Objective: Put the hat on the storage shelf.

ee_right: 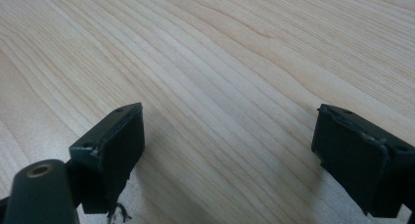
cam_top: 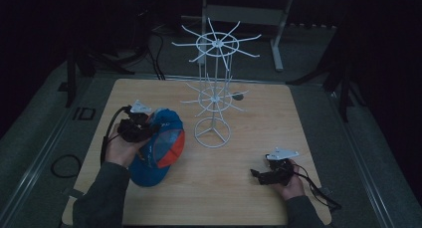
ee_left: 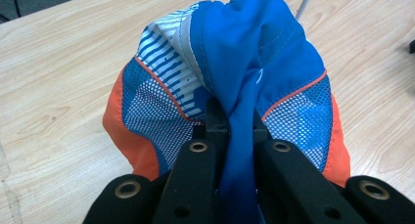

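A blue cap (cam_top: 160, 148) with orange trim and white mesh panels lies on the left part of the wooden table (cam_top: 249, 118). My left gripper (cam_top: 144, 124) is shut on a fold of the cap's blue fabric (ee_left: 242, 116), which is pinched between the two black jaws. A white wire rack (cam_top: 214, 88) with two tiers of radiating hooks stands at the table's middle, just right of the cap. Near the front right, my right gripper (cam_top: 255, 174) rests low over bare wood, and its pads (ee_right: 117, 150) stand wide apart with nothing between them.
Cables trail from both grippers across the table edge. Dark stands and table legs surround the table on the floor. A black cable loop (cam_top: 64, 166) lies on the floor at the left.
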Demonstrator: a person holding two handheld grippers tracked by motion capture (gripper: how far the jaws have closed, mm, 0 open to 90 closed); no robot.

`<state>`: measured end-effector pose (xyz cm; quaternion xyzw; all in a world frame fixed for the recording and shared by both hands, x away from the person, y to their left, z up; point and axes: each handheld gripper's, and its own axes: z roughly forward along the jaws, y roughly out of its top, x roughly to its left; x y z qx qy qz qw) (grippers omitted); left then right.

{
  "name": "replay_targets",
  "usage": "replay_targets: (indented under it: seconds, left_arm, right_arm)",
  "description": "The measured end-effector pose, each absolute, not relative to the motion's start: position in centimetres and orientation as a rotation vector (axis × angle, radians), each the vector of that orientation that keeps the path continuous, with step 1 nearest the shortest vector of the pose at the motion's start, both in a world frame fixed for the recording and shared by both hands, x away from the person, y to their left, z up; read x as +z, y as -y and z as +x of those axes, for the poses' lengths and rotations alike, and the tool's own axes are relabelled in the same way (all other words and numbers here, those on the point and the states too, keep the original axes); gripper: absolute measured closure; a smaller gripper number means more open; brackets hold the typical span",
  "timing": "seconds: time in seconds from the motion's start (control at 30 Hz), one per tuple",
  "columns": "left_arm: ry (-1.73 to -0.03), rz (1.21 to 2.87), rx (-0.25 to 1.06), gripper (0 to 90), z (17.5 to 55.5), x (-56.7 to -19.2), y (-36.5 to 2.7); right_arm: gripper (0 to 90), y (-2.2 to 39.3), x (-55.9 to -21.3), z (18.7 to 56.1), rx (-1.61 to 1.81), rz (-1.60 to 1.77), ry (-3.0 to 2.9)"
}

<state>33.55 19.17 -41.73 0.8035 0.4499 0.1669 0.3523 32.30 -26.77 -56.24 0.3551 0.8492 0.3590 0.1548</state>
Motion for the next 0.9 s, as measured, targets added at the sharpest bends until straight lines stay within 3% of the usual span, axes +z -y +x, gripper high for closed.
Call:
replay_targets:
  seconds: [0.9]
  left_arm:
    - [-1.068, 1.971, 0.404, 88.0, 32.8, -39.5, -20.3]
  right_arm:
    - [12.1, 26.8, -56.2, 32.3, 1.030, 1.019, -2.432]
